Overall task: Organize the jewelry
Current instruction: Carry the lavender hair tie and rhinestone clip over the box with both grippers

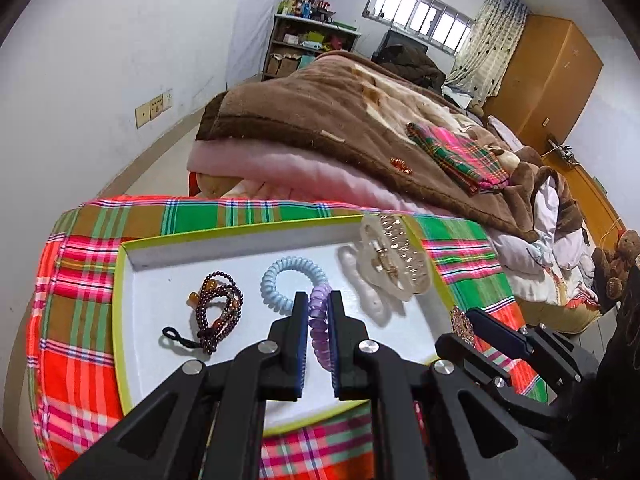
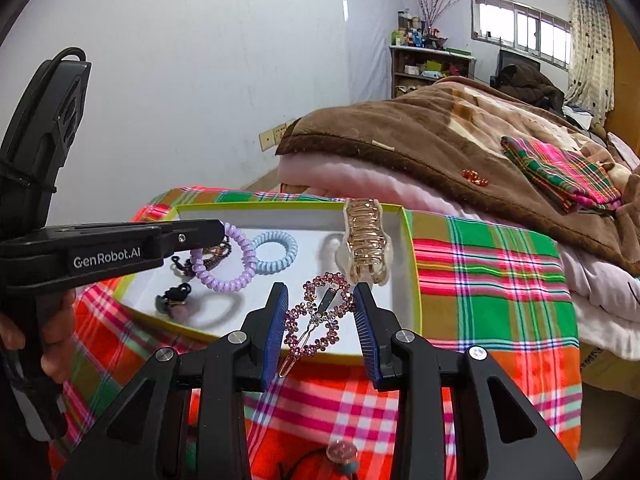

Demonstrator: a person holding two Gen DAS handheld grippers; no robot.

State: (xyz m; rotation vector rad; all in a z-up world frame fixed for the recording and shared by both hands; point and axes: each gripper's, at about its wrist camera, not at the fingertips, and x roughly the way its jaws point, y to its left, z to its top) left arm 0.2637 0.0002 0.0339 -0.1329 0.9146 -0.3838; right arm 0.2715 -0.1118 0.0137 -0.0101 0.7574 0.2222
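A white tray with a lime rim (image 1: 120, 280) (image 2: 412, 280) sits on a plaid cloth. My left gripper (image 1: 319, 300) is shut on a purple spiral hair tie (image 1: 319, 320) (image 2: 224, 264), held above the tray. My right gripper (image 2: 320, 296) is shut on a pink rhinestone hair clip (image 2: 320, 316) (image 1: 462, 322), over the tray's near right edge. In the tray lie a blue spiral hair tie (image 1: 294, 280) (image 2: 276, 256), a dark bead bracelet (image 1: 218, 308), a gold claw clip (image 1: 394, 256) (image 2: 364, 240) and a black clip (image 2: 174, 296).
A bed with a brown blanket (image 1: 320, 128) and a pink quilt stands behind the tray. A folded plaid cloth (image 2: 560, 176) and a small red ornament (image 2: 474, 178) lie on the blanket. A round pink-topped hair tie (image 2: 342, 456) lies on the cloth near me.
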